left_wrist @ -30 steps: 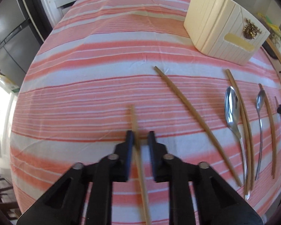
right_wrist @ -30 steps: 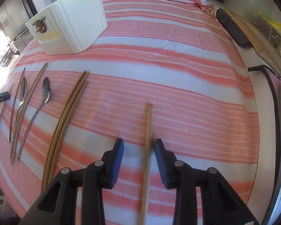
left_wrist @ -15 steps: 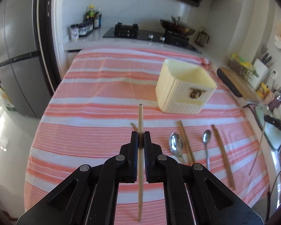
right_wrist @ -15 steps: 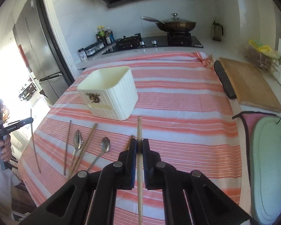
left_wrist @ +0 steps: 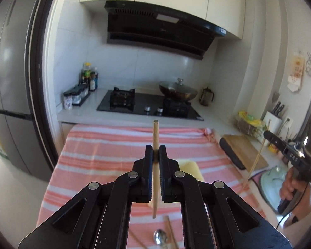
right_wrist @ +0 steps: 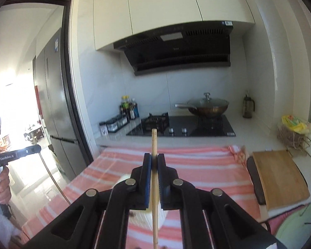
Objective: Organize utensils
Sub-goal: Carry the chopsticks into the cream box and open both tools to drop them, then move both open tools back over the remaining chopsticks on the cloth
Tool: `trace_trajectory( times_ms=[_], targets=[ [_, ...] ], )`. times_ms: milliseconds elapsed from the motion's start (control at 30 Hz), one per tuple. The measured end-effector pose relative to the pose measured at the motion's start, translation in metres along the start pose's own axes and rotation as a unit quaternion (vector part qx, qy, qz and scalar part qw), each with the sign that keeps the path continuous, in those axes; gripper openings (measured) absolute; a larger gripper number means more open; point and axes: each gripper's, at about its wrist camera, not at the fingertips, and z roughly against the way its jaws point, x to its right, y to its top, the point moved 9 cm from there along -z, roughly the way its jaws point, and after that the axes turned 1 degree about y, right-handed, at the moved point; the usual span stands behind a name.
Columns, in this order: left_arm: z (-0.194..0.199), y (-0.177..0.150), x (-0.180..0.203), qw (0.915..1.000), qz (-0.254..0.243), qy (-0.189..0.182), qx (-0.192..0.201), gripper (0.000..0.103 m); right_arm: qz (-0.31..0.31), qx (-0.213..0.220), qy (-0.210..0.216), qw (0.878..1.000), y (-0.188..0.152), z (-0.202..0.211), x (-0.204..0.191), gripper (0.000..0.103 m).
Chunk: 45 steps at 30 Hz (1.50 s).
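the left claw (left_wrist: 155, 152) is pressed together on a wooden chopstick (left_wrist: 155, 132), which stands upright between the pads, its tip above them and its lower end hanging over the striped tabletop (left_wrist: 97, 151); the right claw (right_wrist: 154, 160) pinches a second chopstick (right_wrist: 153, 141) the same way; both are lifted off the cloth; under the claws sits the cream utensil box (left_wrist: 189, 167), partly hidden; a spoon (left_wrist: 160, 236) and another chopstick lie on the tabletop below; behind stand the stove (left_wrist: 149, 103) and lidded wok (right_wrist: 207, 105).
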Motion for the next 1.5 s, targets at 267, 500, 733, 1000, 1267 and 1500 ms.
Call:
trace_trajectory(
  times_ms=[267,500,733,1000,1267,1500],
  targets=[
    [-0.084,0.009,0.013,0.9991,0.037,0.019,0.001,0.004,0.02,0.078,-0.001,0.997,0.021,-0.088,-0.032,0.006],
    [-0.16,-0.058,0.008,0.9924,0.039,0.022,-0.115,0.004,0.007,-0.051,0.007,0.999,-0.07,-0.164,-0.013,0.006],
    [-0.176,-0.103,0.011,0.9853,0.035,0.02,-0.166,0.015,-0.02,-0.151,-0.006,0.988,-0.119,-0.189,0.01,0.027],
    [-0.094,-0.148,-0.011,0.988,-0.032,0.024,-0.149,0.083,-0.018,-0.122,-0.012,0.992,-0.119,-0.092,0.016,0.056],
    [-0.015,-0.275,-0.068,0.9738,-0.021,0.104,-0.201,0.089,0.037,-0.196,-0.094,0.975,-0.239,0.03,0.054,0.059],
    [-0.022,-0.325,-0.095,0.9622,0.006,0.16,-0.22,0.089,0.014,-0.275,-0.149,0.95,-0.331,0.068,0.086,0.059]
  ],
)
